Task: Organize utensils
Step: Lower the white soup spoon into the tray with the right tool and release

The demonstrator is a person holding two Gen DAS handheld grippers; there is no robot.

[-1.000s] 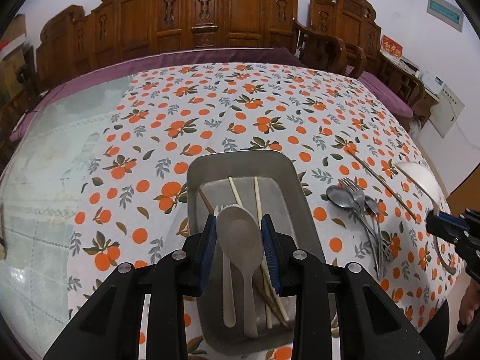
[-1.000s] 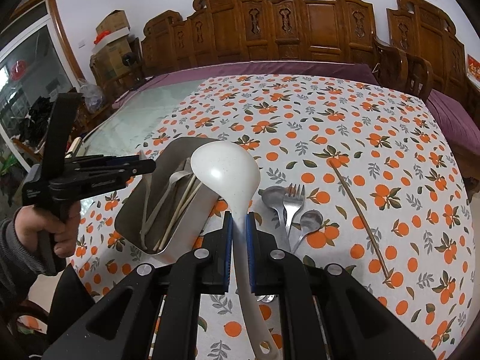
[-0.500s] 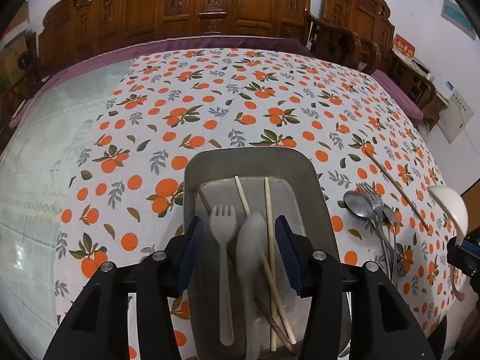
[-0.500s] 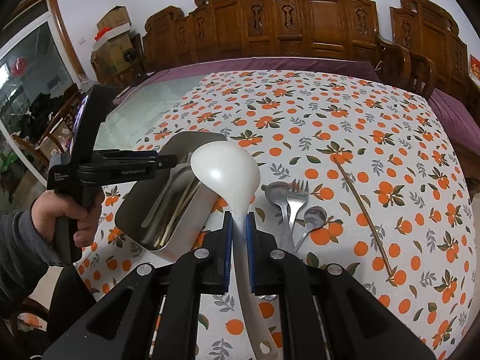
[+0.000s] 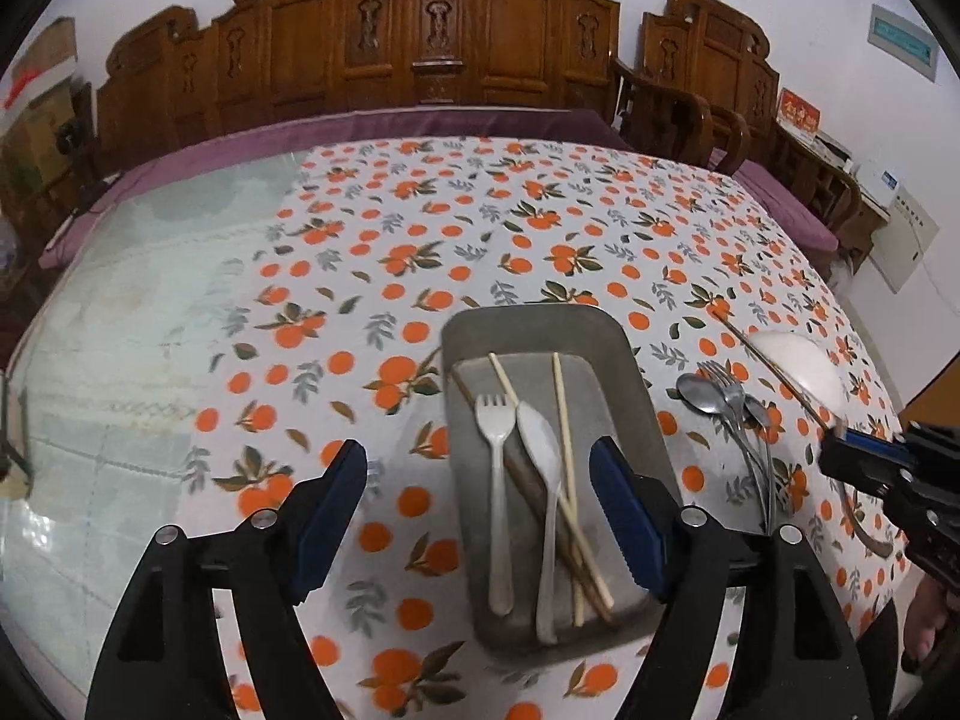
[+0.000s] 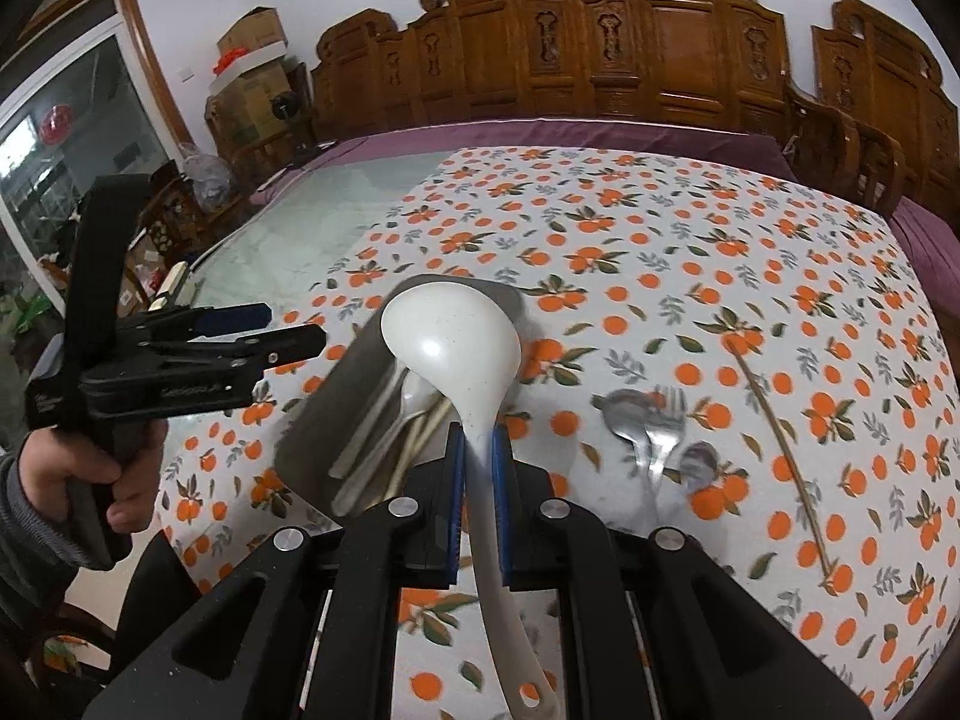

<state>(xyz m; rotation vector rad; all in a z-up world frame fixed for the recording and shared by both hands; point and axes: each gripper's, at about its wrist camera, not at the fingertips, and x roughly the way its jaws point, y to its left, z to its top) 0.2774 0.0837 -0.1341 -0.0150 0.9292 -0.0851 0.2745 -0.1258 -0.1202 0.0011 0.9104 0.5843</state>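
Left gripper [image 5: 480, 495]: jaws opening wide, blue pads well apart and gripping nothing; the tray's near end shows between them, untouched.
Tray [image 5: 636, 384]: grey metal, on the orange-print cloth, mid-worktop.
White fork [image 5: 497, 468]: lying flat in the tray, tines pointing away, along the left side.
White spoon [image 5: 543, 480]: in the tray just right of the white fork, bowl pointing away, resting across the chopsticks.
Chopsticks [image 5: 564, 438]: pale pair in the tray, crossing towards the near end; a darker stick lies under them.
Right gripper [image 6: 477, 465]: jaws closed tight on the ladle's handle.
Ladle [image 6: 450, 348]: white, held up off the cloth, bowl out front over the tray's right edge, handle running back between the pads; the handle's end has a hanging hole.
Metal cutlery [image 6: 651, 432]: two spoons and a fork bunched on the cloth, right of the tray, handles towards the camera.
Stick [image 6: 780, 456]: thin, alone on the cloth, further right of the metal cutlery.
Cloth [image 5: 420, 228]: white with oranges and leaves, covering the right part of the worktop; bare glass shows to its left.
Hand [image 6: 90, 468]: grey sleeve, wrapped round the left gripper's grip, at the left edge of the right wrist view.
Chairs [image 5: 420, 42]: carved dark wood, lined up behind the worktop.
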